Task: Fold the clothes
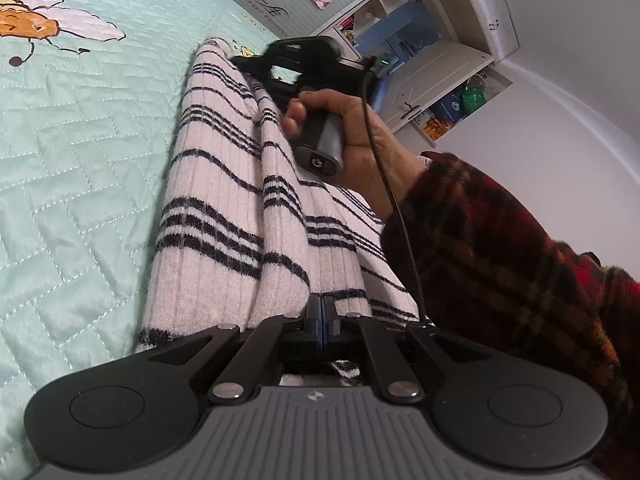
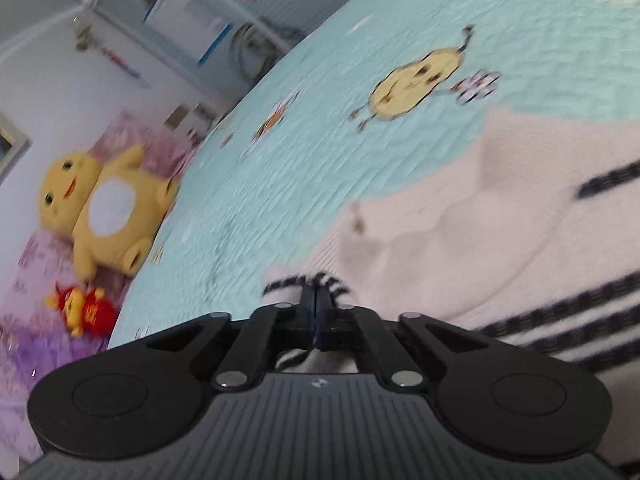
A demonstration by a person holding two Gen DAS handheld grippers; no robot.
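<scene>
One striped sweater (image 1: 224, 208), white with thin black bands, lies bunched along the near right part of a bed under a mint-green quilted bedspread (image 1: 80, 160). Two grippers work it. The left gripper (image 1: 322, 304) has its fingers pressed together on a fold at the sweater's near edge. The right gripper (image 2: 316, 300) likewise has its fingers closed tight, with a striped hem of the sweater (image 2: 460, 248) pinched between their tips.

Only the left wrist view shows the person: one hand (image 1: 352, 120) wrapped around the right gripper's handle at the far end of the sweater, one red plaid sleeve (image 1: 500, 264), and a black cable running down past the wrist. It also takes in a white cupboard (image 1: 452, 52) with open shelves on the far right.

Only the right wrist view, which is blurred, shows two plush toys on a pink-purple cover to the left of the bed: one big yellow one (image 2: 104, 208) and one small red and yellow one (image 2: 84, 308).
</scene>
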